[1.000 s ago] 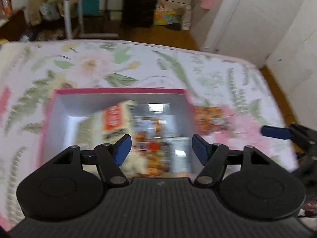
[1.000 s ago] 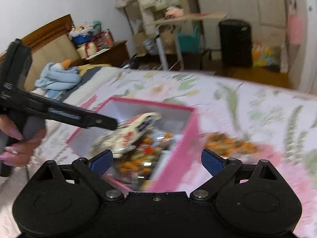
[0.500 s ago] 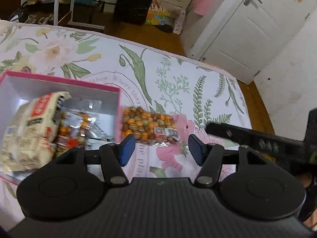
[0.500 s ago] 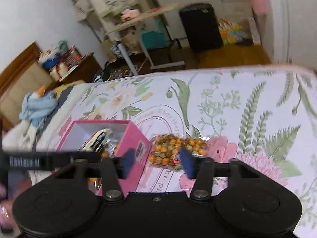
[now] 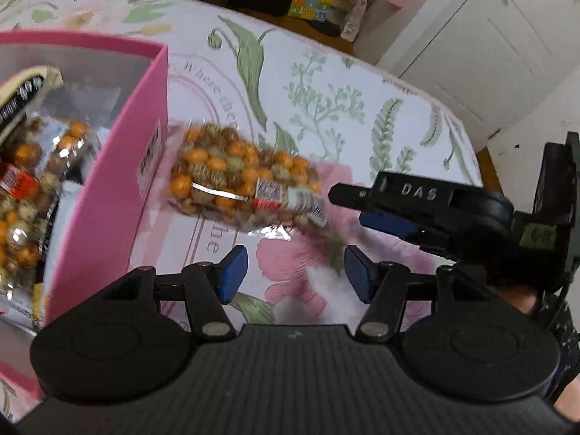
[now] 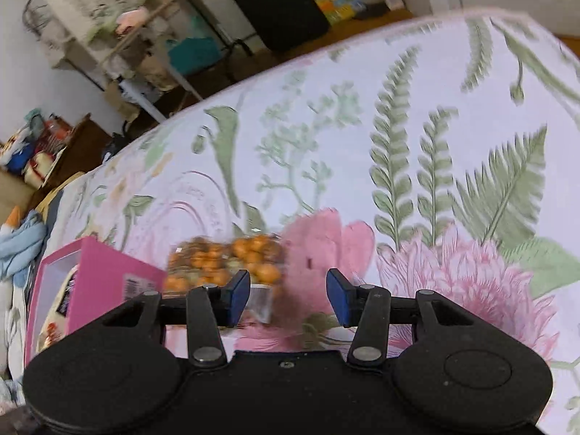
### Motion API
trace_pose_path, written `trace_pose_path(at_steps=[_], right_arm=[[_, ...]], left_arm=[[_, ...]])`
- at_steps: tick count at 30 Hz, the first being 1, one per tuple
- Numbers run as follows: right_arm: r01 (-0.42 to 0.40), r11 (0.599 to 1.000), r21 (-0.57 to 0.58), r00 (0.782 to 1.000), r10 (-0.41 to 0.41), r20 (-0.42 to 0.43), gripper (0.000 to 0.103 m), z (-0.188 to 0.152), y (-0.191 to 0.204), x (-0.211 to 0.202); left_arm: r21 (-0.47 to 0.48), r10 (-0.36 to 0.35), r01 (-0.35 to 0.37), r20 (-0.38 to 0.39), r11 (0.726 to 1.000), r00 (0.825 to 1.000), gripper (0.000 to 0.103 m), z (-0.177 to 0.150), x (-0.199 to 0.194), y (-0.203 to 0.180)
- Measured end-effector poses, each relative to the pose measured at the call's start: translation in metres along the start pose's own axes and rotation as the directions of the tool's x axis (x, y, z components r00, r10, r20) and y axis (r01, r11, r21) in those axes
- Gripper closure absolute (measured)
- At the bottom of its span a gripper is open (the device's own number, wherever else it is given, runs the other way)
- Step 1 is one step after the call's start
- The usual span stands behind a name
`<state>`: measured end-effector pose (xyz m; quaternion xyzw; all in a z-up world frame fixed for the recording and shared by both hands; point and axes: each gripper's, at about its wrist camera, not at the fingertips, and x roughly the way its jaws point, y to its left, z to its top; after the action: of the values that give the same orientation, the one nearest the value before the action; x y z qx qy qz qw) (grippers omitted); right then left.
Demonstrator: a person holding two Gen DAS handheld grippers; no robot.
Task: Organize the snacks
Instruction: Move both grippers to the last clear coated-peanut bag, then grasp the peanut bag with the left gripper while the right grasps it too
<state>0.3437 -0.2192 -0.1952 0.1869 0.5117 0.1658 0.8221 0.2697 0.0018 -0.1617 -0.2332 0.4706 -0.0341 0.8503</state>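
Snack bag (image 5: pixel 239 185) of orange and brown coated nuts lies on the floral bedspread (image 5: pixel 326 83), just right of the pink box (image 5: pixel 119 195), which holds more snack packets (image 5: pixel 21 195). Left gripper (image 5: pixel 290 272) sits near side of the bag, jaws part open, nothing between them. Right gripper (image 6: pixel 288 295), jaws likewise apart and empty, reaches in from the right; both sets narrowed within the last second
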Motion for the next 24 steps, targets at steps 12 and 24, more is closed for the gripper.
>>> trace_pose_path(at_steps=[12,24], right_arm=[[-0.063,0.998,0.031,0.998,0.063,0.006,0.101,-0.033,-0.013,-0.026],[-0.038,0.993,-0.116,0.978,0.013,-0.209,0.092,-0.116,0.006,-0.076]], left_arm=[[-0.066,-0.01,0.008,-0.035,0.998,0.999,0.043,-0.01,-0.002,0.025],[-0.123,-0.047,0.031,-0.131,0.992,0.99,0.042,-0.017,-0.002,0.031]])
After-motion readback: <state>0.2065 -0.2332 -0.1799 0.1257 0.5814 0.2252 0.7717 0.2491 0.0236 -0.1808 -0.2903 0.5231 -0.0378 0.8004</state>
